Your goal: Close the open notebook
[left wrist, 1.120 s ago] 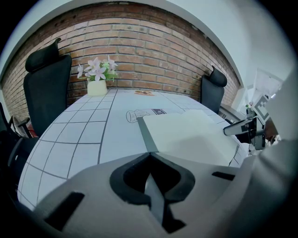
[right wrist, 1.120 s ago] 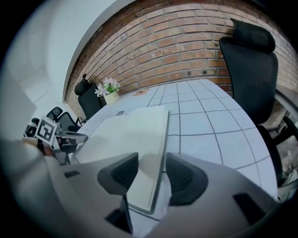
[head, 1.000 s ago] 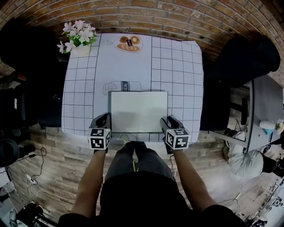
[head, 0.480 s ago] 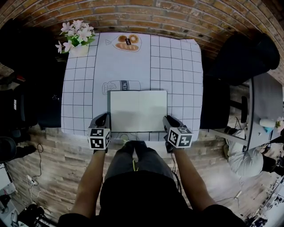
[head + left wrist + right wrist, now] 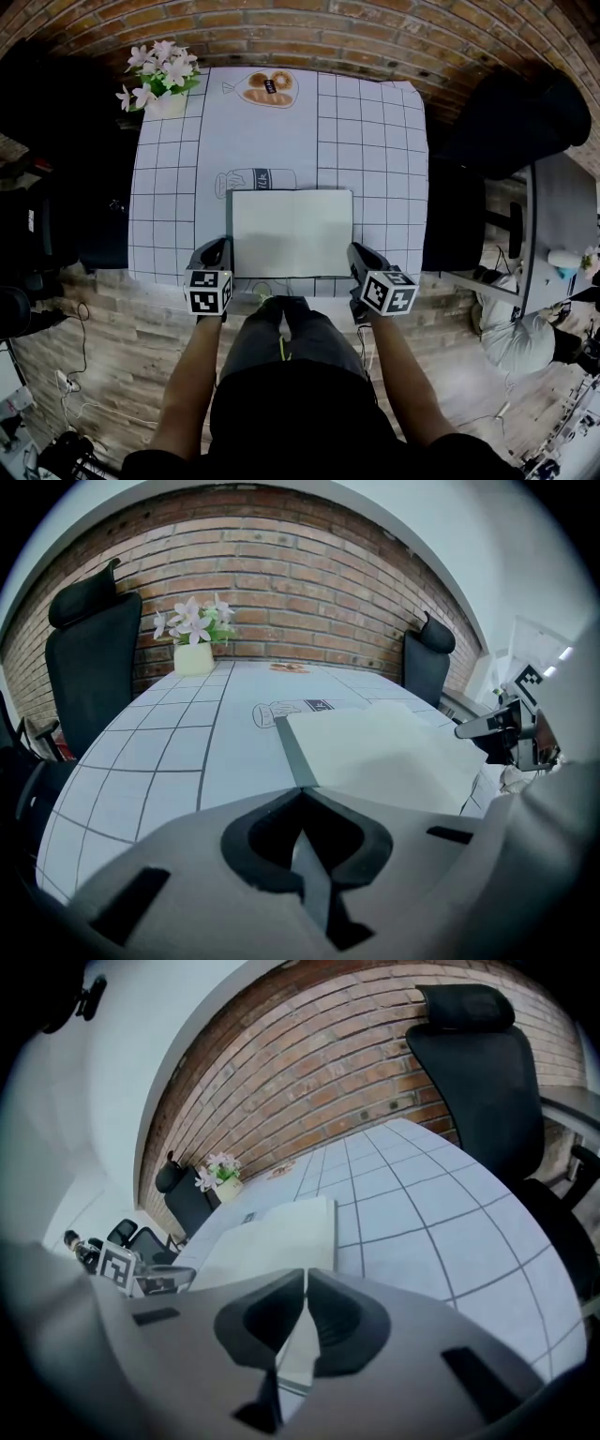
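The open notebook (image 5: 292,232) lies flat with blank pale pages on the checked tablecloth, close to the near table edge. My left gripper (image 5: 223,251) sits at its near left corner. In the left gripper view the jaws (image 5: 302,791) are closed, and a pale sheet of the notebook (image 5: 394,752) runs in between them. My right gripper (image 5: 361,255) is at the near right corner. In the right gripper view it (image 5: 306,1271) is shut with a thin pale edge of the notebook (image 5: 272,1237) pinched between the pads.
A pot of pink flowers (image 5: 161,80) stands at the table's far left corner. Milk and bread drawings (image 5: 269,91) are printed on the cloth. Black office chairs stand to the left (image 5: 56,94) and right (image 5: 506,122). A brick wall lies beyond.
The right gripper's jaws have closed at the notebook's near right corner, and it has rolled a little outward. The left gripper and the notebook have stayed put.
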A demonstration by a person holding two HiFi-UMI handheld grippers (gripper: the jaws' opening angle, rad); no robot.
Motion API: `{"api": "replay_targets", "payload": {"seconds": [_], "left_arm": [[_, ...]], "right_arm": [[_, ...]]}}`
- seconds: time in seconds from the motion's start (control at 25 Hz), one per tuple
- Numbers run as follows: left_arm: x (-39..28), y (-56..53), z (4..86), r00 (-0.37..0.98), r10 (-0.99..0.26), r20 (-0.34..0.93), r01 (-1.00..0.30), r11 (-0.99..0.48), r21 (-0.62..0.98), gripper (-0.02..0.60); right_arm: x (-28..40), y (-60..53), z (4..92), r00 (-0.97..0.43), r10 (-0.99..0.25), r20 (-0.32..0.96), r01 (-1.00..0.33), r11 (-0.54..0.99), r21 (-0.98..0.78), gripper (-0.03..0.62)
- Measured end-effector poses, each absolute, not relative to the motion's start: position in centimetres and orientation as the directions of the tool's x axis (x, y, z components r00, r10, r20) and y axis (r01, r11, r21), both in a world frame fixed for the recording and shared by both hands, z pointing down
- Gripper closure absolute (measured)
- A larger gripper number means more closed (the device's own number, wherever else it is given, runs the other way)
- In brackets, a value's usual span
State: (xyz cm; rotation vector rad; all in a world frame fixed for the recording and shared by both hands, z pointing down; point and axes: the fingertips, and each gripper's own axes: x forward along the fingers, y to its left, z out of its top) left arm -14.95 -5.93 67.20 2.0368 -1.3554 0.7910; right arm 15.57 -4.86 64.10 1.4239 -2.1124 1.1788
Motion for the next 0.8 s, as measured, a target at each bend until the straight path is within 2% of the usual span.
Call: {"api": "replay_targets", "payload": {"seconds": [0.2,0.4,0.48,0.56,0.6,0.72,0.8], "left_arm": [[-15.0,-6.0,67.2,0.313,-0.607,0.730,-0.936,-0.329,0.127,0.557],[-14.9,-5.9,67.2,0.314,-0.605,0.732,-0.935,-0.329,0.129,0.557],[-14.9,-5.9,67.2,0.313,-0.605,0.732,-0.936,-0.329,0.128,0.557],[-15.0,-5.9,67.2,0.312,-0.607,0.731,-0.936,-0.329,0.126,0.557],[-15.0,-5.9,67.2,0.312,-0.607,0.731,-0.936,-0.329,0.126,0.557],[-14.9,-5.9,67.2,0.313,-0.606,0.731,-0.936,-0.327,0.130,0.557],[-14.9,-6.0,67.2,0.312,-0.606,0.732,-0.936,-0.327,0.128,0.557]], "right_arm": [[13.7,-5.1,62.1,-0.503,-0.613,0.609,-0.853,0.238,-0.465,0.568],[14.9,-4.6,63.3,-0.443,-0.608,0.659,-0.890,0.209,-0.405,0.555],[15.1,-3.9,64.8,-0.440,-0.561,0.702,-0.893,0.191,-0.407,0.456],[15.0,-3.4,66.0,-0.405,-0.528,0.746,-0.913,0.188,-0.362,0.439],[15.0,-3.3,66.3,-0.371,-0.526,0.765,-0.928,0.194,-0.317,0.407],[15.1,-3.3,66.7,-0.285,-0.542,0.791,-0.956,0.218,-0.195,0.410],[15.0,-3.3,66.7,-0.271,-0.553,0.788,-0.961,0.208,-0.185,0.410]]}}
